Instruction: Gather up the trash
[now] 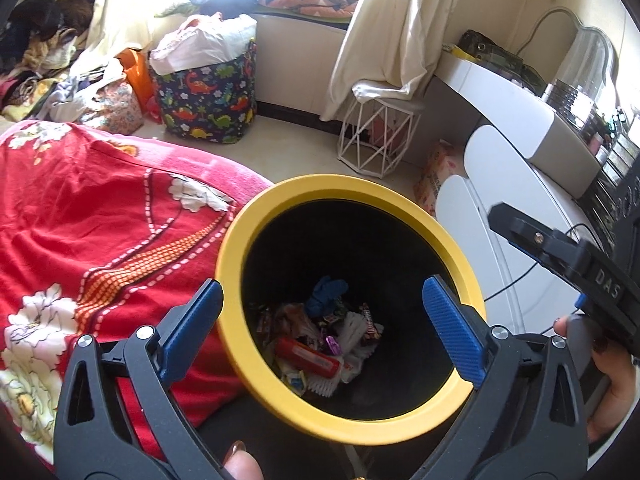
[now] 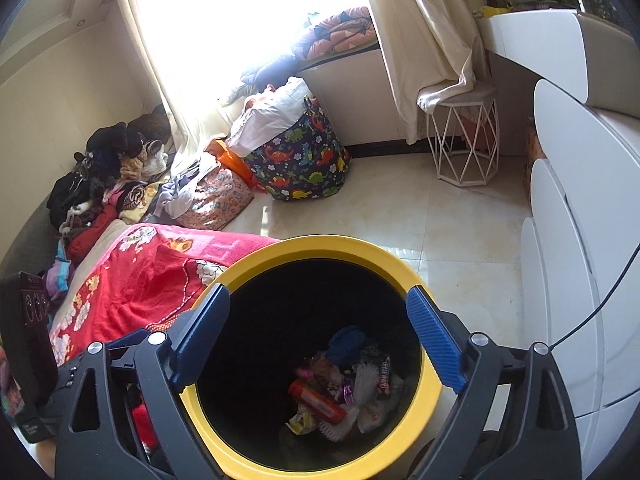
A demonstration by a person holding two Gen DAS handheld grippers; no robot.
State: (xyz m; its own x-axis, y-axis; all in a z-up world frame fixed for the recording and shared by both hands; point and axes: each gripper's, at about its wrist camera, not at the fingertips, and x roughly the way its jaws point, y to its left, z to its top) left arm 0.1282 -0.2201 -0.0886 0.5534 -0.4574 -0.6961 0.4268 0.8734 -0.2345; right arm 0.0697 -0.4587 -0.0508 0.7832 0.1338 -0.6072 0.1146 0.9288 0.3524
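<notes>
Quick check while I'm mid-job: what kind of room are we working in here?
Most likely a bedroom in a home. A bed with a red floral blanket sits beside the yellow-rimmed trash bin, curtains hang at a bright window, and a dinosaur-print laundry bag stands on the tiled floor.

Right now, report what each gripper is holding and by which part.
Nothing is held. The left gripper and right gripper both stand open and empty above the yellow-rimmed bin, whose trash lies at the bottom.
</notes>
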